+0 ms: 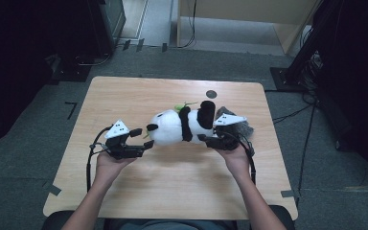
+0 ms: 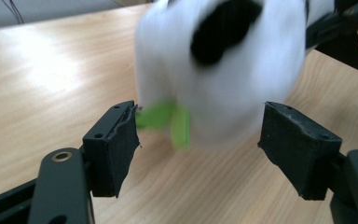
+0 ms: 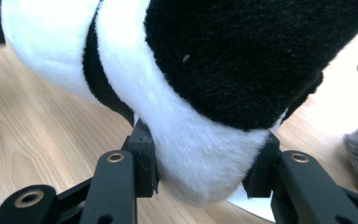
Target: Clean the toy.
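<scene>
Right gripper (image 3: 200,179) pinching the rear end of the soft black-and-white plush panda (image 1: 182,125), pads pressed into the white fur on both sides, black leg patch just above the jaws. Left gripper (image 2: 198,149) spread wide at the panda's head end, pads apart from the fur, nothing pinched; small green felt leaf (image 2: 168,122) hanging from the toy between those jaws, close to one pad. Panda lying on its side across the light wooden table (image 1: 172,187), stretched between the two grippers, head toward the left one. Just beyond the right gripper, a grey furry item (image 1: 242,125), partly hidden behind the toy, too little visible to identify. Farther off, past the panda, a small dark round mark (image 1: 212,94) on the tabletop.

Judged progress: one end of the toy secured, the other end free. Lifting or repositioning the panda probably not finished; toy low over or resting on the table, cannot tell which. Left-side grip, if wanted, still to make.
</scene>
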`<state>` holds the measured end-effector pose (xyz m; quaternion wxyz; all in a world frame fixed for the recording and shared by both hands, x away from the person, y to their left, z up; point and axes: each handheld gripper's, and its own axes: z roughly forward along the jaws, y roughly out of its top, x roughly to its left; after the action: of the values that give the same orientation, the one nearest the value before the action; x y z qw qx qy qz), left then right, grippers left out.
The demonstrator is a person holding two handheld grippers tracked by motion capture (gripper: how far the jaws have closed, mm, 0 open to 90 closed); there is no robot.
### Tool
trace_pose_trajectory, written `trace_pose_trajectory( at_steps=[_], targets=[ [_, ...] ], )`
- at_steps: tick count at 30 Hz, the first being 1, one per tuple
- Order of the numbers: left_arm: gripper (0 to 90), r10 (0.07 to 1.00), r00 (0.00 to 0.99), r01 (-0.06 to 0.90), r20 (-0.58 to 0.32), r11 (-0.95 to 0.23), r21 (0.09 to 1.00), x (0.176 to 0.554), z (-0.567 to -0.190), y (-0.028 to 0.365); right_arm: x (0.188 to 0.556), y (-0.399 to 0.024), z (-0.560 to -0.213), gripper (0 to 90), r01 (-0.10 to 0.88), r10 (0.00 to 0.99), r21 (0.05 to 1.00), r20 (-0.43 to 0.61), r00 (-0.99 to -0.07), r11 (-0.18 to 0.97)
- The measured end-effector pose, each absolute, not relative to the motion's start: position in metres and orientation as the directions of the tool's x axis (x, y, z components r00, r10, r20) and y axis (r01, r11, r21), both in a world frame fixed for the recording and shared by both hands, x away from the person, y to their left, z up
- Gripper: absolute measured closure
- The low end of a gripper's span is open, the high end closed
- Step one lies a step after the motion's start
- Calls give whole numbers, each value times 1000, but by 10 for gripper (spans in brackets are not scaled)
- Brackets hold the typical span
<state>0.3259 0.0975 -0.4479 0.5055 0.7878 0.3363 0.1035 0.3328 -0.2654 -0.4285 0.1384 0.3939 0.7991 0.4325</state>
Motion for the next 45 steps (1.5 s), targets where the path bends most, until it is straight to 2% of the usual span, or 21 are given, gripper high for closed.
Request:
trace_pose_trajectory(
  at_steps=[5,11,13,16,17,18,20,24,28,32,37,39,43,45],
  targets=[
    [288,614,769,416,-177,-271,868,324,-453,94,332,-270,-424,561,529,753,800,156,-639,283],
    [225,621,771,380,-143,-268,886,321,-455,80,325,-259,-416,551,533,712,798,198,-674,283],
    [306,632,760,394,-150,-265,880,321,-456,80,323,-252,-415,551,531,704,794,195,-683,295],
    [507,649,741,425,-173,-254,869,320,-455,80,323,-249,-416,528,528,704,792,185,-686,307],
    [507,651,735,439,-190,-243,865,320,-454,80,323,-249,-416,528,528,704,792,185,-686,307],
    [606,645,727,467,-235,-215,858,321,-453,82,324,-251,-417,452,526,703,794,184,-686,305],
    [655,639,716,490,-282,-172,855,323,-450,88,326,-254,-419,386,520,692,800,193,-695,299],
    [687,627,704,513,-334,-124,849,327,-447,99,328,-262,-426,355,487,658,824,199,-727,289],
    [690,630,690,522,-356,-93,848,329,-440,109,326,-265,-432,345,438,643,839,144,-752,324],
    [689,622,686,530,-378,-71,845,329,-437,113,329,-263,-440,360,456,604,814,169,-779,360],
    [681,615,686,542,-390,-73,837,329,-437,108,333,-248,-453,367,459,605,778,130,-786,429],
    [643,636,679,542,-367,-96,835,329,-439,105,331,-244,-453,386,457,617,765,100,-780,454],
    [452,647,679,538,-347,-118,835,332,-442,103,329,-245,-450,393,460,630,761,88,-771,458],
    [420,655,690,512,-309,-140,847,330,-442,101,328,-248,-447,393,464,635,769,100,-766,440]
  ],
)
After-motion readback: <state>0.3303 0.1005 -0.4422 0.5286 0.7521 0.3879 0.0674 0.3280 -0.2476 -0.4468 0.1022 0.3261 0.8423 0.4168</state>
